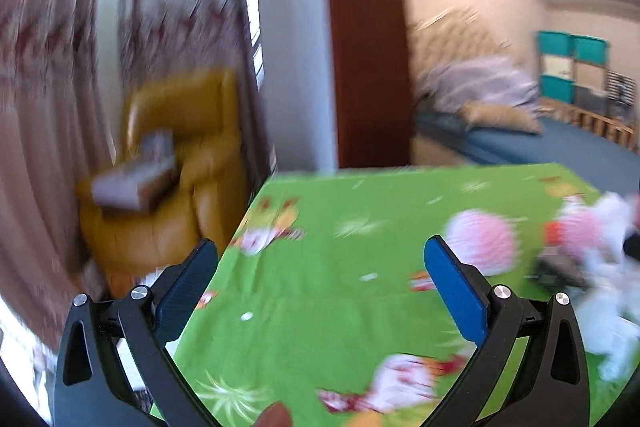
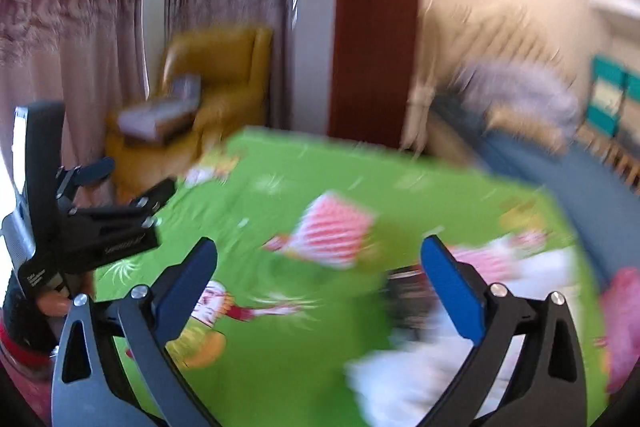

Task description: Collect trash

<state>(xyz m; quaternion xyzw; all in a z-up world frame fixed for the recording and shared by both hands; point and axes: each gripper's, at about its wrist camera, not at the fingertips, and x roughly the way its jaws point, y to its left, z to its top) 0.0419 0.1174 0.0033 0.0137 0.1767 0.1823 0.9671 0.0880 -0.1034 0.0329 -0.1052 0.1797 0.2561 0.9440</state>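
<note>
Both views are motion-blurred. A table under a green cartoon-print cloth (image 1: 320,267) (image 2: 288,367) fills the foreground. A heap of white crumpled trash (image 1: 612,307) with a dark piece (image 1: 560,273) and red bits lies at the table's right side; in the right wrist view the white trash (image 2: 404,375) and the dark piece (image 2: 404,303) sit low between my fingers. My left gripper (image 1: 322,259) is open over the cloth, well left of the heap, holding nothing. My right gripper (image 2: 320,257) is open above the trash. The left gripper (image 2: 132,183) also shows at the left edge.
A mustard armchair (image 1: 180,167) (image 2: 224,87) with a box on it stands behind the table's left corner, by pink curtains (image 1: 52,87). A brown door frame (image 1: 364,39) rises behind. A blue-covered bed (image 1: 540,143) with pillows lies to the right. A pink item (image 2: 624,323) lies at the table's right edge.
</note>
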